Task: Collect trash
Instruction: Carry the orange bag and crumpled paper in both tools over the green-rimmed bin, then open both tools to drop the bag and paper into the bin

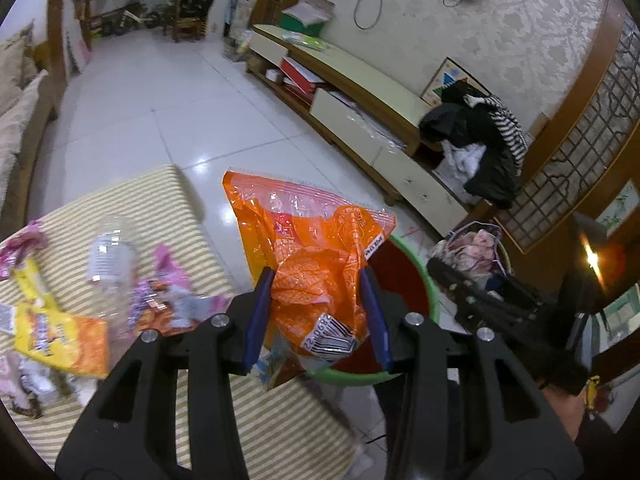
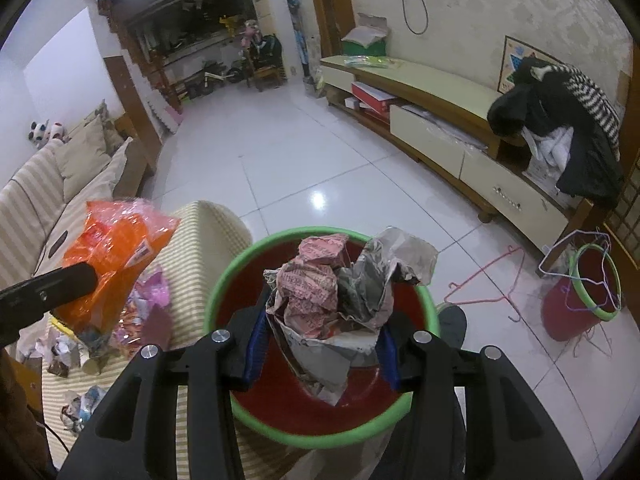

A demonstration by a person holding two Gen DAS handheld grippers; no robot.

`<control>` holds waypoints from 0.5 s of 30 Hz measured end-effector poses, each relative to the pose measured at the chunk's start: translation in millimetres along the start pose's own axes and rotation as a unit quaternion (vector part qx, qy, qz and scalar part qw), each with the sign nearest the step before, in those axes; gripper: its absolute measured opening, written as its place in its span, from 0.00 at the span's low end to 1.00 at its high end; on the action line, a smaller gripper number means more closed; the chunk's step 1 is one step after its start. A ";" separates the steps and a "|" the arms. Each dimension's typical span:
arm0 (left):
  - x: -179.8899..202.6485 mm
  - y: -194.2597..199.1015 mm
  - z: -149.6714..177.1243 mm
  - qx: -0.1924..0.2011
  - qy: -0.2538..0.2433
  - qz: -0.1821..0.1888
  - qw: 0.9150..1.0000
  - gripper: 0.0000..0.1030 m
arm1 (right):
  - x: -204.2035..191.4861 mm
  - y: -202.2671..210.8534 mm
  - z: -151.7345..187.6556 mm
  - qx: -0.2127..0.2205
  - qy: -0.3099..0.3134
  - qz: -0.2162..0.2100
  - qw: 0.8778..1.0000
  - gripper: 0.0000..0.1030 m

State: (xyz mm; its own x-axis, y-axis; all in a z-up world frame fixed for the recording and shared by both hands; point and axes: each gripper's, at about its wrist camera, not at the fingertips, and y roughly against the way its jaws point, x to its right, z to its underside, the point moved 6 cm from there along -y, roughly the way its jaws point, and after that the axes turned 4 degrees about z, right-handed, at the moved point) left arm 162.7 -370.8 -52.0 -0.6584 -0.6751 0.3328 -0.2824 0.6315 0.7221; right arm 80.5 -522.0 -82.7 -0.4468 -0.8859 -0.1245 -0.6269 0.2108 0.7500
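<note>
Trash is mid-carry: my right hand-held gripper pinches crumpled paper over the bin; the left hand-held gripper pinches an orange wrapper, probably nearing it. Next, release both.

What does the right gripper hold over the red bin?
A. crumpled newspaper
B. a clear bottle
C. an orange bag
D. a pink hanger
A: the right gripper is shut on crumpled newspaper above the red bin.
</note>
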 end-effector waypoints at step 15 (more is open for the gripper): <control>26.7 -49.5 -8.3 -0.027 0.002 0.041 0.999 0.43 | 19.4 -32.6 7.3 -0.026 0.005 -0.002 1.000 0.44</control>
State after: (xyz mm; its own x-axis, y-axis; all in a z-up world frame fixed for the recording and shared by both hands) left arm 164.9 -423.3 -73.9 -0.6753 -0.6235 0.3941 -0.1898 0.6632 0.7240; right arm 87.5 -543.0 -114.3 -0.4383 -0.8907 -0.1205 -0.5939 0.1863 0.7826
